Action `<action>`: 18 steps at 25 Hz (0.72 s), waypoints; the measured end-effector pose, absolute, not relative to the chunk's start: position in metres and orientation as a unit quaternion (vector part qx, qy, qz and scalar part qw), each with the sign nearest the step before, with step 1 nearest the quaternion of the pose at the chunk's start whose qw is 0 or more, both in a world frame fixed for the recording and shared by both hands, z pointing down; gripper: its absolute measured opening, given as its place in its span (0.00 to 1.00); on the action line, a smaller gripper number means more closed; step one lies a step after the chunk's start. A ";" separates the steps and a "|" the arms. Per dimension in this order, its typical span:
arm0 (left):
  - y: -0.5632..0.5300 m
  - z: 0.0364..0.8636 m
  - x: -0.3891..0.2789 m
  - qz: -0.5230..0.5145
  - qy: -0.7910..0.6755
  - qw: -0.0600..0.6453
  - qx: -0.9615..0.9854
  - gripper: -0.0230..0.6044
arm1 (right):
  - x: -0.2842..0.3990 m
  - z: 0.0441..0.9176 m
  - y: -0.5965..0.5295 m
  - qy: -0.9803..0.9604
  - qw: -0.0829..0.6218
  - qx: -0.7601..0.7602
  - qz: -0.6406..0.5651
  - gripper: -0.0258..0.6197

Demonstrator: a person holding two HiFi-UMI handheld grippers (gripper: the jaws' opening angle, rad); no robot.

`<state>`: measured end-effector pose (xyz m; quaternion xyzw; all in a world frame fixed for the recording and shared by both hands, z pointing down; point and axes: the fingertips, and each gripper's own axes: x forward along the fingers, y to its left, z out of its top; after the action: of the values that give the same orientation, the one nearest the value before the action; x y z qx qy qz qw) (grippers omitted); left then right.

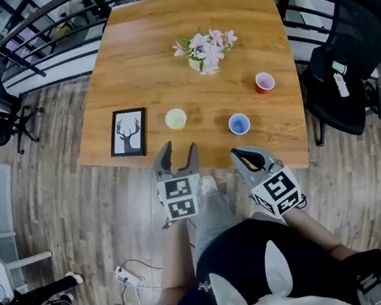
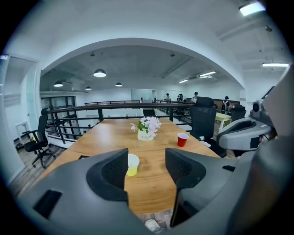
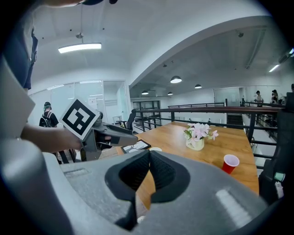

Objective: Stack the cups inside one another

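Observation:
Three cups stand apart on the wooden table (image 1: 145, 61): a yellow cup (image 1: 176, 118) near the front, a blue cup (image 1: 239, 124) to its right, and a red cup (image 1: 264, 82) further back right. My left gripper (image 1: 174, 152) hovers at the table's front edge, open and empty, in line with the yellow cup (image 2: 132, 165). The red cup (image 2: 182, 139) shows beyond it. My right gripper (image 1: 240, 154) sits just short of the blue cup with its jaws shut on nothing. Its own view shows the red cup (image 3: 230, 163) at right; the blue cup is hidden there.
A vase of pink flowers (image 1: 205, 50) stands mid-table. A framed deer picture (image 1: 129, 133) lies at the front left. A black office chair (image 1: 350, 61) stands right of the table, another chair (image 1: 5, 115) at left. A railing (image 1: 44, 28) runs behind the table.

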<state>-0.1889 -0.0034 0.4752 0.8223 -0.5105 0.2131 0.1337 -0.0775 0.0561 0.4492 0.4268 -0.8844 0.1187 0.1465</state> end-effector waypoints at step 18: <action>-0.092 0.533 -0.203 0.281 -0.454 0.144 0.833 0.60 | -0.090 0.469 -0.021 -0.863 0.166 0.454 0.144 0.04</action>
<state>-0.2028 -0.0921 0.5329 0.8334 -0.4536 0.2809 0.1442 -0.0901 -0.0212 0.4685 0.4544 -0.8633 0.1437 0.1660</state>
